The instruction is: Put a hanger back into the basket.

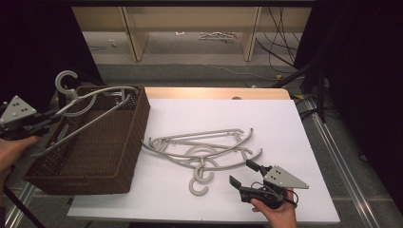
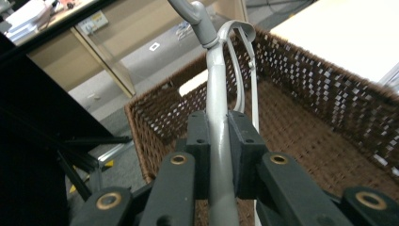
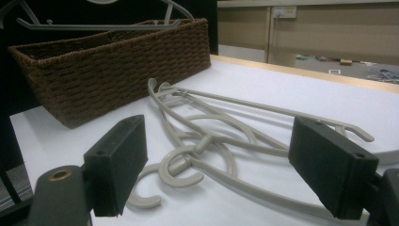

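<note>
Gripping a grey plastic clothes hanger (image 1: 95,102) by one curved shoulder, the left gripper (image 1: 47,118) sits at about nine o'clock in the high view, its grey three-cornered plate at the far left edge and the person's left hand (image 1: 12,149) just below it. In the left gripper view the jaws are clenched on that shoulder, the pads pressed to either side of the grey bar, with the hook rising at twelve o'clock. The hanger hangs tilted over the dark brown woven wicker basket (image 1: 135,137), its straight lower bar slanting down across the basket's open top and its hook standing above the far left corner at about eleven o'clock. The basket rests at the left edge of the white table top (image 1: 285,137), partly overhanging it. Near the centre of the table, just beside the basket's right wall, lies a loose pile of grey plastic hangers (image 1: 204,152) flat on the white surface, their hooks pointing toward six o'clock. At about five o'clock the right gripper (image 1: 242,173) is held low in the person's right hand (image 1: 275,211), jaws spread wide and released, pointing toward the pile from near its hooks with nothing between the pads.
</note>
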{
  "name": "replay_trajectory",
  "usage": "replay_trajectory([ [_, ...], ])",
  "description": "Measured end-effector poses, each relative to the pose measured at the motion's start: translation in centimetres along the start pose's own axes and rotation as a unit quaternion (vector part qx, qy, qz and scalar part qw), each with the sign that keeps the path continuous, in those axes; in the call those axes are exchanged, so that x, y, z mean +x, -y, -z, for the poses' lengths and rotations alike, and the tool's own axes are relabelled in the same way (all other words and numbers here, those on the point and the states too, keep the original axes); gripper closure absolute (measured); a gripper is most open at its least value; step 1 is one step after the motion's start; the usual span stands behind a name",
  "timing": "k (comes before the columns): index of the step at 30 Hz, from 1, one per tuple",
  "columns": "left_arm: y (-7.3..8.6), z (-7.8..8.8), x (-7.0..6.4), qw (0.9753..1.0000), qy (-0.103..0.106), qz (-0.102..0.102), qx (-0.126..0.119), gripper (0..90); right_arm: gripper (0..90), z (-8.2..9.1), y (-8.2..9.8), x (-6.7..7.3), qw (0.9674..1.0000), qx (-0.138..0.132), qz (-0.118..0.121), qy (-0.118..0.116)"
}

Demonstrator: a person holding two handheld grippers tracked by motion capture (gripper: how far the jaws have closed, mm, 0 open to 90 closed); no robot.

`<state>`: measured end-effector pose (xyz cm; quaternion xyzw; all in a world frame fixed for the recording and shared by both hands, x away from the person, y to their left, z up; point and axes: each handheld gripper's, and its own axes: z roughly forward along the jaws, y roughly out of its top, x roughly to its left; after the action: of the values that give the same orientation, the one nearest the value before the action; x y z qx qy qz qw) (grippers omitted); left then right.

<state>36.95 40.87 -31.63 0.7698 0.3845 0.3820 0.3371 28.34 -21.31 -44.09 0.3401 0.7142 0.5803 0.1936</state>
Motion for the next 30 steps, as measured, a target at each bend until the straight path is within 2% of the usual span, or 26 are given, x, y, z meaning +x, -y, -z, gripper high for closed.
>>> replay_trajectory([
  [10, 1.2, -3.7, -1.0, 0.9992, 0.024, 0.007, 0.030, 80.1, 20.9, -0.2, 0.1, 0.1, 1.0000, -0.008, -0.003, -0.004],
  [13, 1.6, -4.7, -1.1, 0.9980, 0.031, -0.008, 0.055, 80.1, 21.0, -0.1, 0.1, 0.1, 1.0000, 0.000, 0.001, 0.000],
  [14, 1.8, -5.2, -1.2, 0.9974, 0.032, -0.011, 0.064, 80.1, 21.0, -0.2, 0.1, 0.1, 1.0000, -0.005, -0.003, -0.006],
  [15, 1.9, -5.5, -1.1, 0.9961, 0.035, -0.023, 0.078, 80.1, 21.0, -0.2, 0.1, 0.1, 1.0000, -0.005, -0.003, -0.006],
  [18, 2.7, -6.4, -1.2, 0.9953, 0.036, -0.008, 0.089, 79.9, 21.0, -0.2, 0.1, 0.1, 1.0000, 0.000, 0.000, -0.003],
  [19, 3.0, -6.5, -1.2, 0.9958, 0.035, 0.005, 0.085, 79.8, 21.0, -0.1, 0.1, 0.1, 1.0000, 0.006, 0.000, -0.003],
  [20, 3.5, -6.4, -0.9, 0.9944, 0.041, 0.002, 0.098, 79.8, 20.9, -0.2, 0.1, 0.1, 1.0000, 0.002, 0.001, -0.001],
  [24, 4.4, -6.9, -1.0, 0.9928, 0.038, -0.001, 0.114, 79.7, 21.0, -0.2, 0.1, 0.1, 1.0000, 0.007, 0.004, -0.003],
  [26, 5.3, -7.3, -1.0, 0.9912, 0.034, 0.008, 0.127, 79.6, 21.0, -0.2, 0.1, 0.1, 1.0000, 0.003, 0.002, -0.001],
  [27, 5.3, -7.3, -1.0, 0.9912, 0.034, 0.008, 0.127, 79.7, 21.0, -0.2, 0.1, 0.1, 1.0000, 0.003, 0.002, -0.001],
  [28, 6.0, -7.8, -0.9, 0.9896, 0.028, 0.016, 0.140, 80.4, 21.0, -0.2, 0.1, 0.1, 1.0000, 0.007, 0.003, -0.002],
  [29, 6.0, -7.8, -0.9, 0.9896, 0.028, 0.016, 0.140, 80.9, 21.0, -0.2, 0.1, 0.1, 1.0000, 0.007, 0.003, -0.002],
  [30, 6.3, -8.0, -0.8, 0.9886, 0.027, 0.017, 0.147, 80.9, 20.9, -0.2, 0.2, 0.1, 1.0000, 0.004, 0.001, -0.005],
])
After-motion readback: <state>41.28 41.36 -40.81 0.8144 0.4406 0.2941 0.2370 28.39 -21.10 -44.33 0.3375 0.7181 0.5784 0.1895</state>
